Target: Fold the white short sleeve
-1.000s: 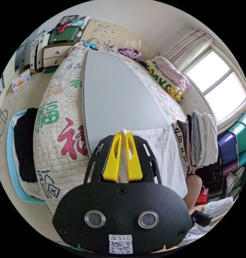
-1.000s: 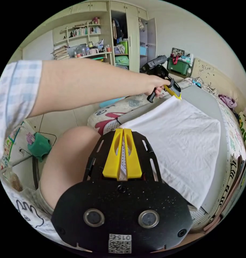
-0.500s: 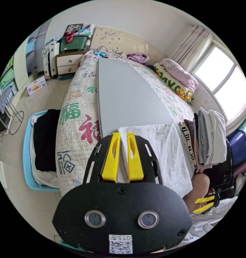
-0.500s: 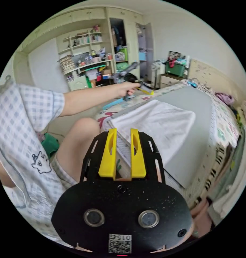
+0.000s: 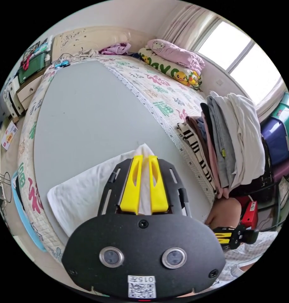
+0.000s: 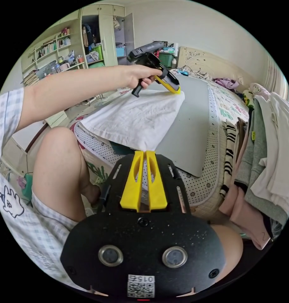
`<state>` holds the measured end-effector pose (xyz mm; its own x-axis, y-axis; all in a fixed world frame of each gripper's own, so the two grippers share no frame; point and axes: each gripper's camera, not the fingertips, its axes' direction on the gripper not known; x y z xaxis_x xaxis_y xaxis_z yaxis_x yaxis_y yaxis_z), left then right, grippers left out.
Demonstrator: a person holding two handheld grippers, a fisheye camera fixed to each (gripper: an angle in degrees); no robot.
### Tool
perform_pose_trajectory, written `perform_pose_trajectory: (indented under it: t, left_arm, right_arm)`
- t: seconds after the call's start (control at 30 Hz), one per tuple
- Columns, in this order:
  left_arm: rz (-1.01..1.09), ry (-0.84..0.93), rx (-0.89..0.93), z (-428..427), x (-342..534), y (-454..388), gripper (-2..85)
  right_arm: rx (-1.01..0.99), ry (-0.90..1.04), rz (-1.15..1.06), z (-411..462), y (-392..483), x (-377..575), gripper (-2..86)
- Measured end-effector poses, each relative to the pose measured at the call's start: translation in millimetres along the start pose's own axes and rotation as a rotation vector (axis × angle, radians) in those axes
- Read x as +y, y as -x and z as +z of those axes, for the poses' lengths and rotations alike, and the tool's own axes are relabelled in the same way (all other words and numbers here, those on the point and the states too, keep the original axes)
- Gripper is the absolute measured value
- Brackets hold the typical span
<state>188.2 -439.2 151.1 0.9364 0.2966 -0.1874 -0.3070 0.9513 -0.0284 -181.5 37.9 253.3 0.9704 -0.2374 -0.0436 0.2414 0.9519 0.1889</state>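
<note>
Both jaws of my left gripper [image 5: 144,176] stand nearly together with a corner of the white short sleeve [image 5: 87,192] pinched between them; a small peak of white cloth pokes out past the yellow tips. From my right gripper view I see that same left gripper [image 6: 173,86] held in a hand [image 6: 141,77], its yellow jaws pressed down on the far corner of the garment. My right gripper [image 6: 144,181] has its jaws close together too, with the near corner of the shirt hanging right at their tips, but I cannot tell whether cloth is really caught between them.

The white short sleeve [image 6: 132,116] is already folded into a compact, roughly rectangular packet. It lies on the grey board [image 5: 87,110] that covers the bed, at the board's near corner, and its near edge overhangs the side of the bed [image 6: 97,148]. Its surface is plain white, softly wrinkled, with a rounded fold along one side and layered edges visible at the corner nearest me. No sleeves or collar show on the outside.

Beside the grey board, on its window side, a pile of folded clothes [image 5: 226,142] stands on the quilt. Past the board's far end, pillows [image 5: 173,60] rest against the wall. A person's bare knee [image 6: 59,164] sits just beside the bed edge.
</note>
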Motion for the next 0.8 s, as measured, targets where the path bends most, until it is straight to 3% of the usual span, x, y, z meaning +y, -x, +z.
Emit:
perform_pose_trajectory:
  t: [0.27,0.43,0.57,0.8]
  left_arm:
    - [0.039,0.031,-0.086,19.2,-1.3,-8.4,0.1]
    - [0.083,-0.056,-0.035,-32.3,30.8,-7.4,3.9]
    - [0.152,-0.016,-0.033,-92.1,110.7,-4.1,7.8]
    - [-0.07,0.019,0.01,-122.3,255.4,26.0,8.7]
  right_arm:
    - [-0.011,0.023,-0.01,3.0,-10.3,2.1,1.5]
    - [-0.078,-0.023,0.035,-26.2,-26.4,3.7,7.1]
    - [-0.077,-0.094,-0.021,-47.7,-26.2,1.9,8.2]
    - [-0.055,-0.019,-0.106,-23.7,-18.5,-26.9,8.8]
